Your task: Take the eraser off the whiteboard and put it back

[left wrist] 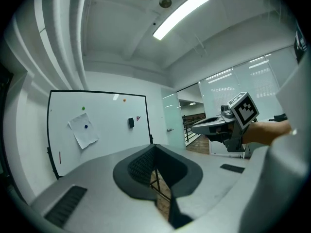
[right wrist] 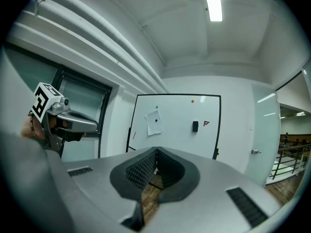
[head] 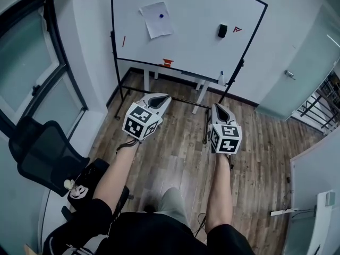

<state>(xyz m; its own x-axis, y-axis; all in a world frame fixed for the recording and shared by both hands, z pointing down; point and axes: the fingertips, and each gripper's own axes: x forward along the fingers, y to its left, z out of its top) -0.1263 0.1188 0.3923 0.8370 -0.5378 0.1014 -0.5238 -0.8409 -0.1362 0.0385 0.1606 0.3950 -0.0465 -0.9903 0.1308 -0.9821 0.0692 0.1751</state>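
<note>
The black eraser [head: 222, 31] sticks to the right half of the whiteboard [head: 191, 15], beside a small red mark; it also shows small in the left gripper view [left wrist: 130, 123] and the right gripper view [right wrist: 195, 125]. My left gripper [head: 163, 96] and right gripper [head: 216, 108] hang side by side over the wooden floor, well short of the board and pointing toward it. Both are shut, jaw tips touching, with nothing between them [left wrist: 154, 147] [right wrist: 156, 150].
A sheet of paper [head: 156, 19] is pinned to the board by a blue magnet, with green and orange magnets above. The board's wheeled stand [head: 199, 94] and a spray bottle [head: 221, 78] sit below. A black office chair [head: 42, 153] is at left, a glass door [head: 297, 68] at right.
</note>
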